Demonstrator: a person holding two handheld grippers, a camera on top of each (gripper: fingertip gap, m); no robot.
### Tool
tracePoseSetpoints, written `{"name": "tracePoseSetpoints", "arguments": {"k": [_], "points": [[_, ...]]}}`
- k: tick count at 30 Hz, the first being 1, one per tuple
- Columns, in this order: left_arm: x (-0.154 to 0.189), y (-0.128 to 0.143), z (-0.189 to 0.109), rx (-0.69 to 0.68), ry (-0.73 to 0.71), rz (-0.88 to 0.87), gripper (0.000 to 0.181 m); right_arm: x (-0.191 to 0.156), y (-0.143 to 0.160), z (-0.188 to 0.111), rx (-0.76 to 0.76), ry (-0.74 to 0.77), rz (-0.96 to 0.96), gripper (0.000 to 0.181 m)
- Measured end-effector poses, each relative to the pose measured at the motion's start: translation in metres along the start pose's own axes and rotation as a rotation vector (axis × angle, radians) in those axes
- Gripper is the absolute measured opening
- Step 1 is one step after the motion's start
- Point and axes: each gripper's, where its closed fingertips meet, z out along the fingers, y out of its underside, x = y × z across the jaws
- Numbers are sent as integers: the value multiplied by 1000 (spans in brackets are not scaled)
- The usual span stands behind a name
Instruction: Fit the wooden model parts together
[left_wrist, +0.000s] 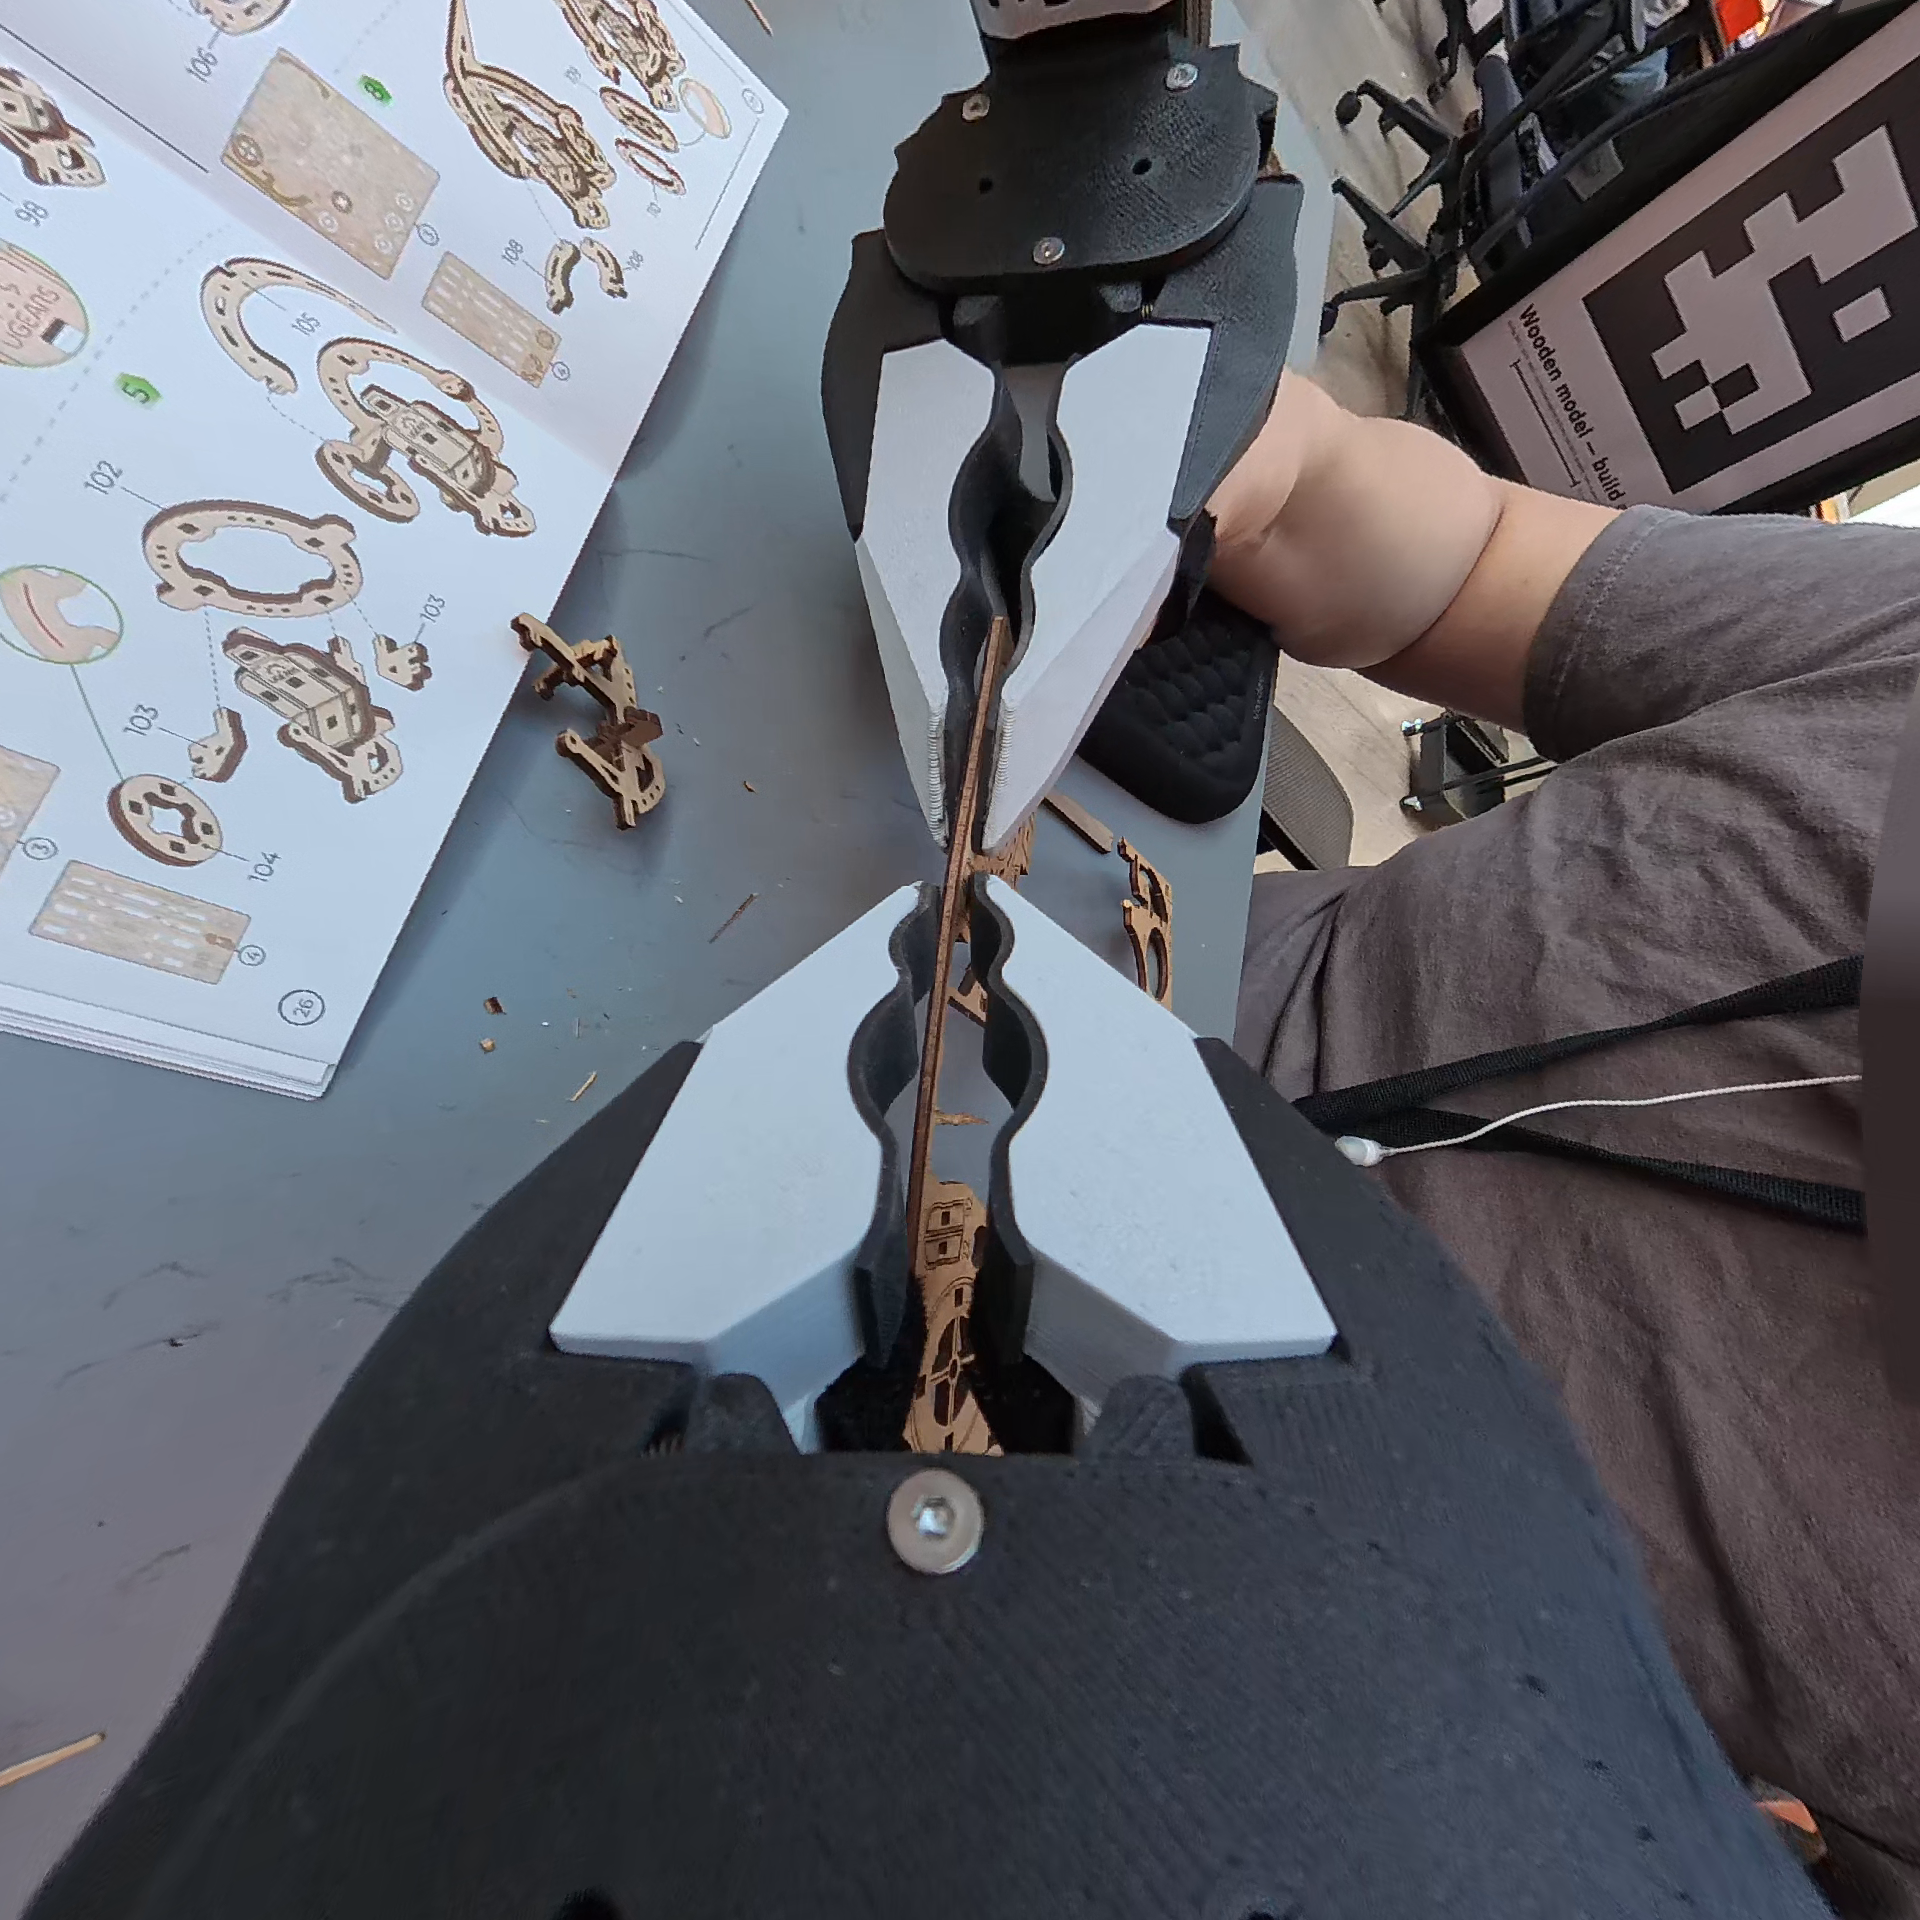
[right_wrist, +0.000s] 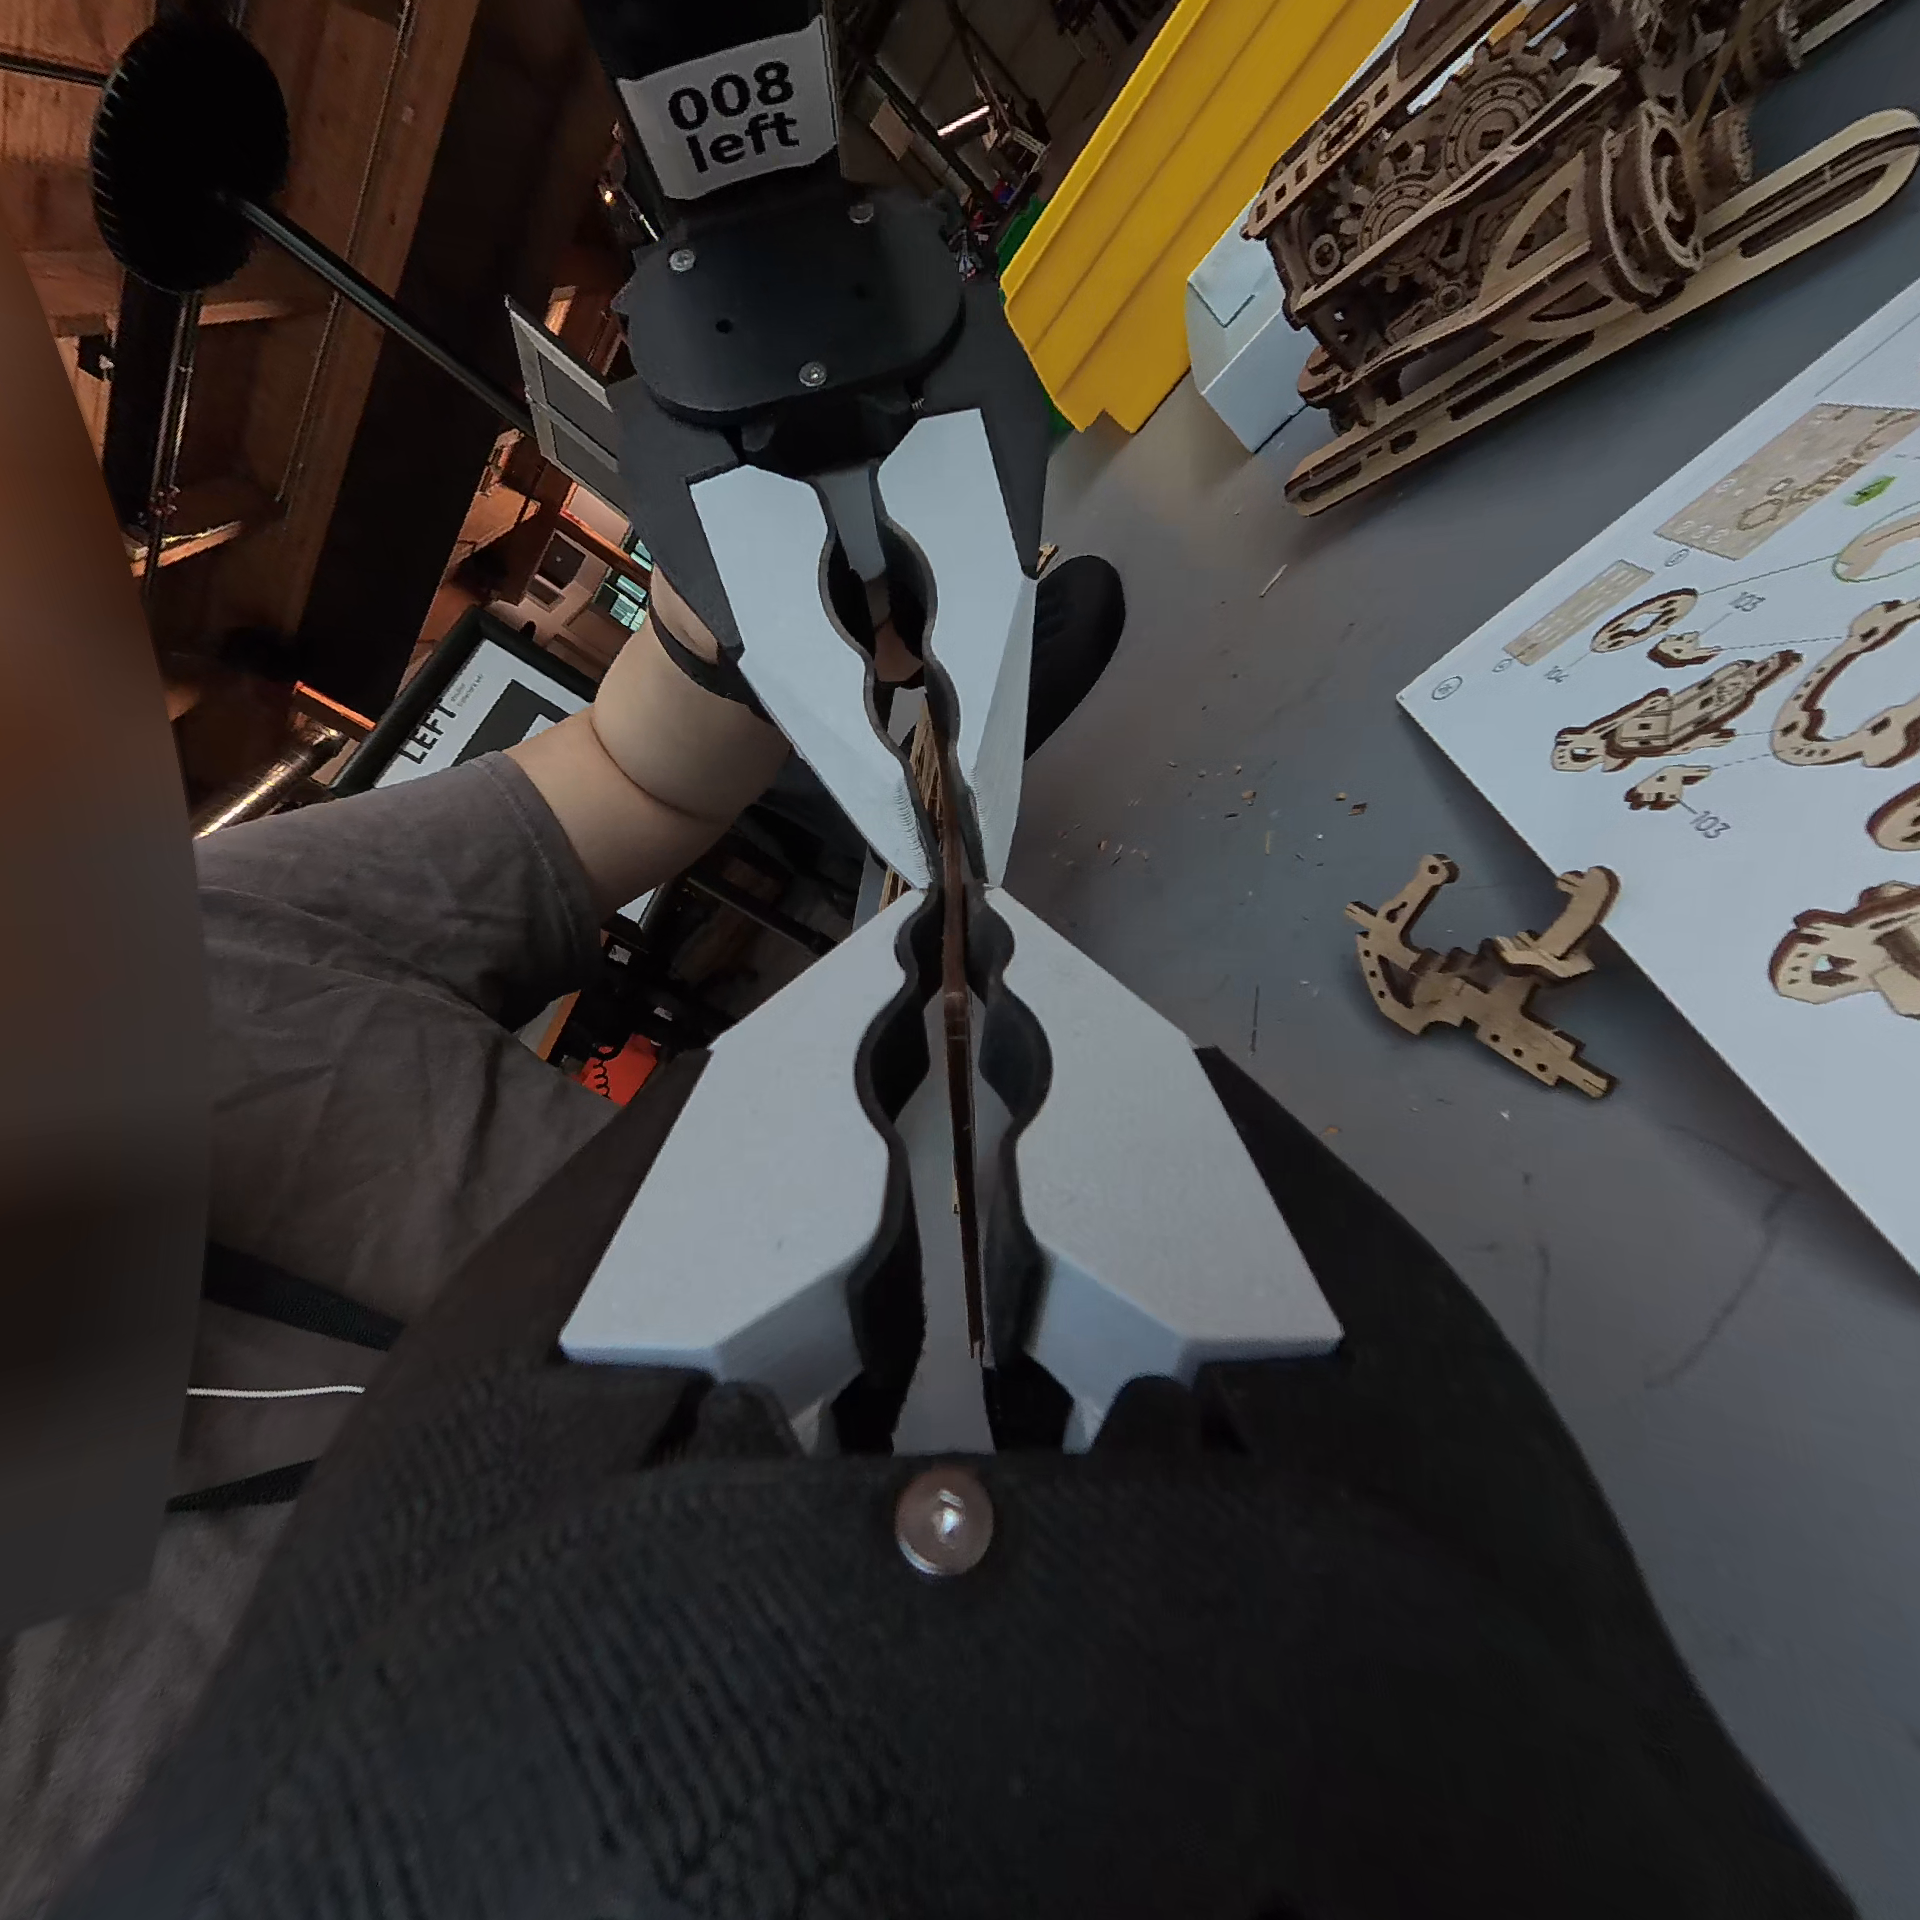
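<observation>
While the instruction booklet (left_wrist: 312, 499) and a small wooden subassembly (left_wrist: 603, 717) lie on the grey table (left_wrist: 644, 1039) to the left of both tongs, the left gripper (left_wrist: 951, 894) and right gripper (left_wrist: 971, 831) meet tip to tip, each clenched on the same thin wooden sheet (left_wrist: 940, 1039), held edge-on between them.

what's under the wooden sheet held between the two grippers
Under the wooden sheet, the grey table shows, with flat cut-out wooden parts near its edge. The sheet and the gripper fingers cover the rest.
</observation>
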Motion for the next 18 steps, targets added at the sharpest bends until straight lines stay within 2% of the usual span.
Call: {"name": "tracePoseSetpoints", "arguments": {"k": [8,14,18], "points": [[-5,3,2,-39,-62,32,4,4,2,1,-9,30,1,1],[-7,4,2,-59,-163,154,6,6,3,2,-14,34,9,1],[-4,7,2,-103,-203,275,8,4,6,3,-37,-19,61,1]]}}
